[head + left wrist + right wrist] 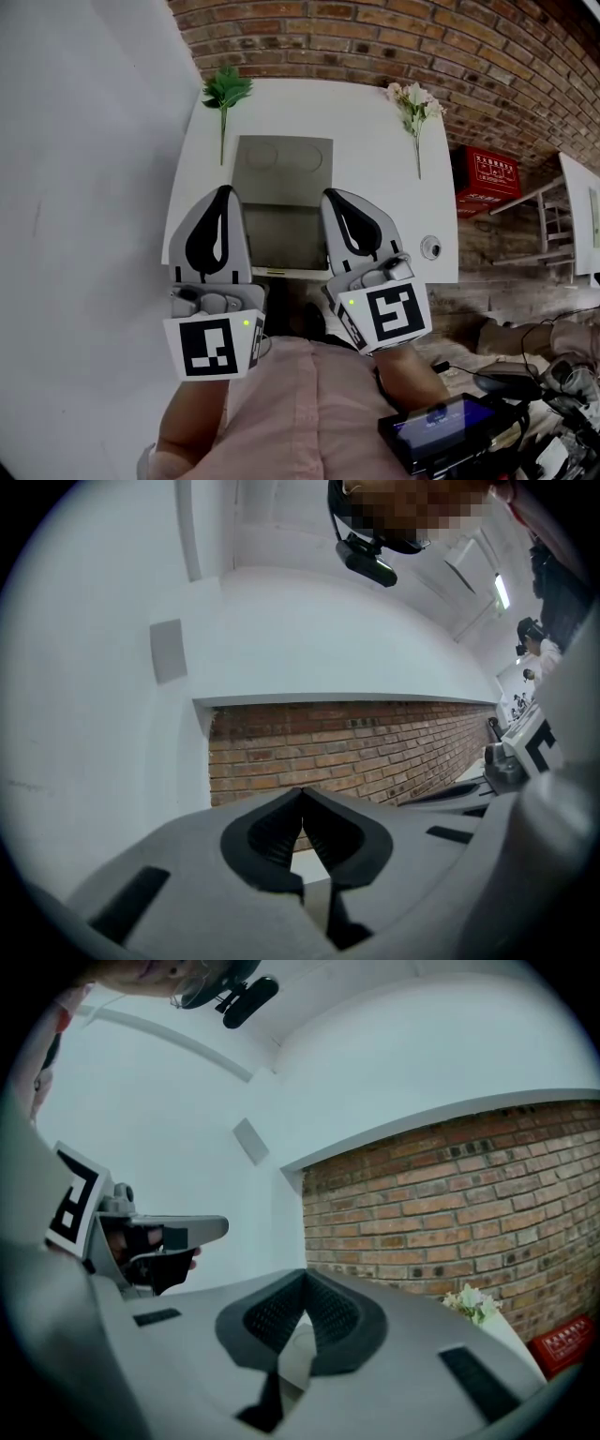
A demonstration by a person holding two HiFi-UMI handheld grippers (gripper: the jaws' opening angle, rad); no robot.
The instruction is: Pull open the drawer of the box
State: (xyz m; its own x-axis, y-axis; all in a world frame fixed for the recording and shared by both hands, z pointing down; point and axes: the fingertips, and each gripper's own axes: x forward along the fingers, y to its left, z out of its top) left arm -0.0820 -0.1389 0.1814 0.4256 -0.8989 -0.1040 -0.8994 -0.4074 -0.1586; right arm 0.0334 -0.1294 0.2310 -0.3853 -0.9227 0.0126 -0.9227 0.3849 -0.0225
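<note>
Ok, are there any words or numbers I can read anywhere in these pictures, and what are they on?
Nothing here can be read for sure.
Red box: white print on its front, too small and blurred to read.
Left marker cube and right marker cube: black-and-white square patterns, not words.
Handheld screen: lit, nothing readable on it.
Grey box: no label visible.
</note>
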